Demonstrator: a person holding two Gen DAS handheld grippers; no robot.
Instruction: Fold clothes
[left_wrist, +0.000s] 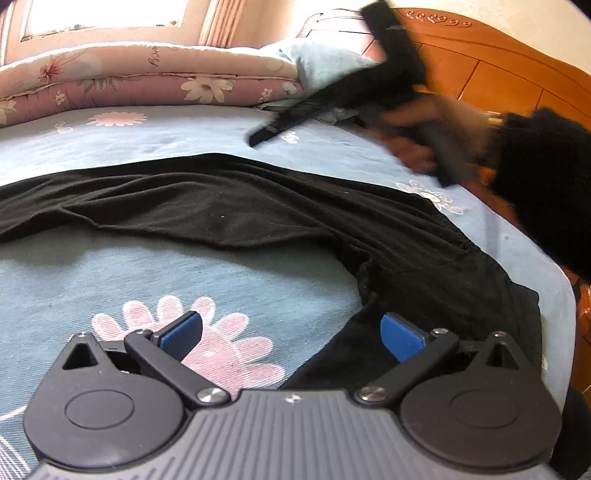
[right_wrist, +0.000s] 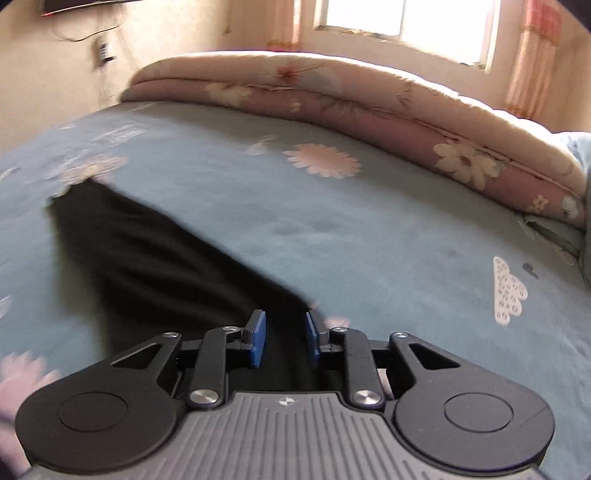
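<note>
The left tool (left_wrist: 291, 338) sat nearest, its blue pads (left_wrist: 183, 334) spread wide and empty, low over the bed (left_wrist: 110, 266) with the right pad at the near edge of the black garment (left_wrist: 258, 206). That garment lay spread across the blue flowered sheet, running from left to the near right. The right tool (right_wrist: 282, 341), blurred in the left view and gripped by a hand (left_wrist: 424, 129), hovered over the garment's far part, pads parted with a narrow gap, holding nothing. A folded quilt (left_wrist: 147, 79) lay at the far side.

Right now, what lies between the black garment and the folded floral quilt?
Only bare blue floral bedsheet separates the black garment from the folded quilt, seen in the right wrist view.
</note>
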